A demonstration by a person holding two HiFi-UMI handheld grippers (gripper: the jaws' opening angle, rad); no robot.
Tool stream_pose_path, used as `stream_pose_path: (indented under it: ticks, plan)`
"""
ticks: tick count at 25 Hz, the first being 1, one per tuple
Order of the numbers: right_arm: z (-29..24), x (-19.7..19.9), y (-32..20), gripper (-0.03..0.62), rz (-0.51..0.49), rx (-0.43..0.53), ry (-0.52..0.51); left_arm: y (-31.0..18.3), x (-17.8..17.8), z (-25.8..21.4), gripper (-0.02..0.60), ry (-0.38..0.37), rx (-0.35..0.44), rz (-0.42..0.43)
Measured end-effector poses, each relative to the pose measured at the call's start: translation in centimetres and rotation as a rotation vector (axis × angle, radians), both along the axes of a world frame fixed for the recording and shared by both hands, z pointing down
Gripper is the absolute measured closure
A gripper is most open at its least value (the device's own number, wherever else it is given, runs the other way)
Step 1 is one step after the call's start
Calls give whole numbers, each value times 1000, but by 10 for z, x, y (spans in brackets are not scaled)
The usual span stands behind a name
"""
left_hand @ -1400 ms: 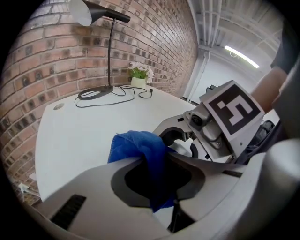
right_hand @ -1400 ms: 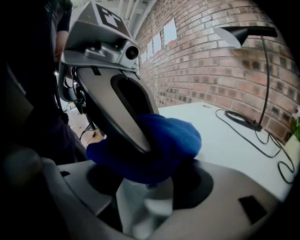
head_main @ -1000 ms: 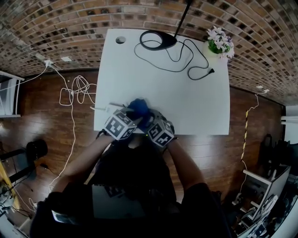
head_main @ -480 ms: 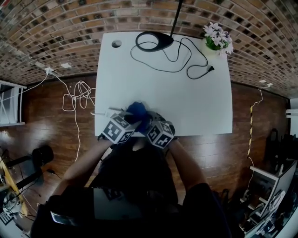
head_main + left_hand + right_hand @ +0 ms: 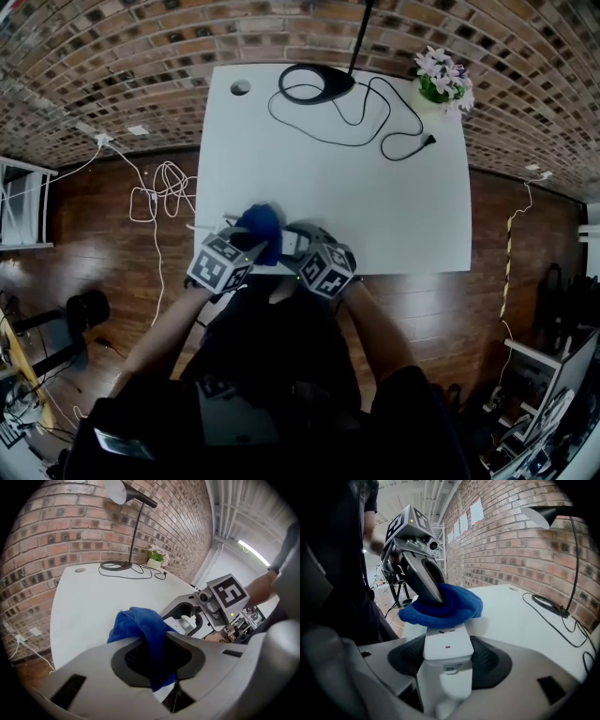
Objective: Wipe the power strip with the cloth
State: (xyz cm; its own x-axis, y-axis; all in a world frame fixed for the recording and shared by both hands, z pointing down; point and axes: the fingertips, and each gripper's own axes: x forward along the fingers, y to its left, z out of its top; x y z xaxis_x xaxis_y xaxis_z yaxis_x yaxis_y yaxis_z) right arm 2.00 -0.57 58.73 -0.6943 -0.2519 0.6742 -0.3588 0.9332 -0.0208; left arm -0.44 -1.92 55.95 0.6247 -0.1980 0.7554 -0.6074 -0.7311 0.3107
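Head view: a white table (image 5: 375, 187) against a brick wall carries a lamp (image 5: 317, 82) with its cord and a pot of flowers (image 5: 442, 82) at the far edge. At the near edge the left gripper (image 5: 246, 248) presses a blue cloth (image 5: 258, 225) onto the power strip (image 5: 292, 244), whose other end lies in the right gripper (image 5: 302, 248). Compared with a second ago, the cloth and left gripper have slid toward the picture's left along the strip, baring a white stretch beside the right gripper that was covered before; judged from this, a wiping stroke is under way and the strip's right part has been passed over. Left gripper view: the jaws are clenched on a fold of the cloth (image 5: 145, 634), which bunches ahead of them over the table; the right gripper (image 5: 187, 616) stands just beyond. Right gripper view: the strip (image 5: 447, 646) runs away from the camera between the jaws, which have just been closing a little and now grasp its near end on both sides, steadying it. The cloth (image 5: 445, 604) rests on the strip's far part, with the left gripper (image 5: 426, 583) bearing down into it from above.
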Motion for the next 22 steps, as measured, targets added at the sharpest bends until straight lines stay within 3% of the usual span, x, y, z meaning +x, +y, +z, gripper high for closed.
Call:
stream_pose_path:
  ticks: [8, 15, 22]
  plan:
    - [0, 0, 0, 304, 6, -4, 2, -18, -38, -3, 508, 2, -5, -87]
    - [-1, -1, 0, 304, 5, -2, -2, -30, -78, -3, 506, -61, 76, -142]
    - [-2, 1, 0, 304, 10, -6, 0, -30, -80, -11, 506, -90, 129, -144]
